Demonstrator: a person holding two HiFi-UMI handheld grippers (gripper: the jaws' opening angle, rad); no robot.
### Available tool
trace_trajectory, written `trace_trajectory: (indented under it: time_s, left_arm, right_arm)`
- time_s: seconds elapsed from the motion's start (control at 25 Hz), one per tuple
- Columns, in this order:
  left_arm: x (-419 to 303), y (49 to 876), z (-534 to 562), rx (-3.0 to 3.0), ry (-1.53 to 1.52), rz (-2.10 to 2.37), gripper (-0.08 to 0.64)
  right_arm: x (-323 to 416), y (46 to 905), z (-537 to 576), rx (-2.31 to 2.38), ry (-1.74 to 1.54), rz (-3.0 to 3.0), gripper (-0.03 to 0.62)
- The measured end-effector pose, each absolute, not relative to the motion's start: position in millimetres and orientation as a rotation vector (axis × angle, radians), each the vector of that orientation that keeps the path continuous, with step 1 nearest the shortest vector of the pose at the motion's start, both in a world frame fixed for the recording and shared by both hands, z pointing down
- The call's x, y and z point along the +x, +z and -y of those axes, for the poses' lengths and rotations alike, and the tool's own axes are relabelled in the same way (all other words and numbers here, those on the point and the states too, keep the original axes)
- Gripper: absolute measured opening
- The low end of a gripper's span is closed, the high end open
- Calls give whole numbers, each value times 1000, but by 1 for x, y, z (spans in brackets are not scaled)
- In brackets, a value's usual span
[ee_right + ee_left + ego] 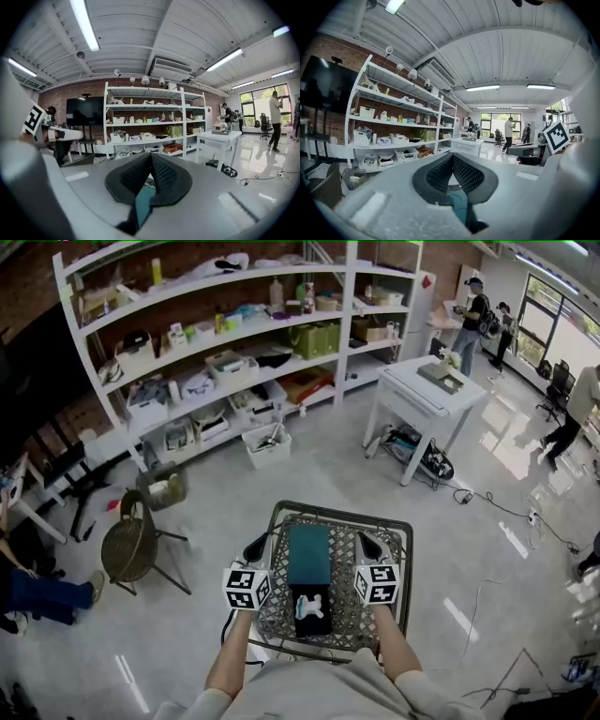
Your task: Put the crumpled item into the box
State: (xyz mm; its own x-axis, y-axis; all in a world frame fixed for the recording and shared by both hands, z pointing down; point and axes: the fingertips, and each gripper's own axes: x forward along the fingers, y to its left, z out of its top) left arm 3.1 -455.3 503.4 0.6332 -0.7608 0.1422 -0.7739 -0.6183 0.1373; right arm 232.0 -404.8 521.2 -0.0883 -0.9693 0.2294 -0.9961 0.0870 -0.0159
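Currently both tools are hovering empty, tips pressed together: the left tool (255,546) beside the teal rectangular box's (308,554) left edge, the right tool (368,543) beside its right edge. The white crumpled item (309,606) is lying on a dark rectangle at the box's near edge, on the wire-mesh tabletop (349,615); open grey floor (281,474) is surrounding it.

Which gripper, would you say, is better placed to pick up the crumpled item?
Left, only marginally: the left gripper and right gripper flank the crumpled item, jaws shut; left looks slightly nearer.
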Motion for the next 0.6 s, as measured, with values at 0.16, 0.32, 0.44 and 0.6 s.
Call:
trace_trajectory:
  time_s: [0.16, 0.32, 0.44, 0.6]
  left_arm:
    - [6, 495, 461, 2676, 91, 1279, 5]
    - [6, 492, 463, 2677, 90, 1289, 5]
    - [6, 491, 461, 2690, 101, 1290, 5]
    - [6, 494, 458, 2687, 102, 1293, 5]
  right_arm:
    - [233, 514, 410, 2003, 221, 2197, -2]
    - [233, 512, 412, 2005, 217, 2203, -2]
    - [231, 511, 412, 2000, 211, 2205, -2]
    - [231, 514, 410, 1991, 199, 2207, -2]
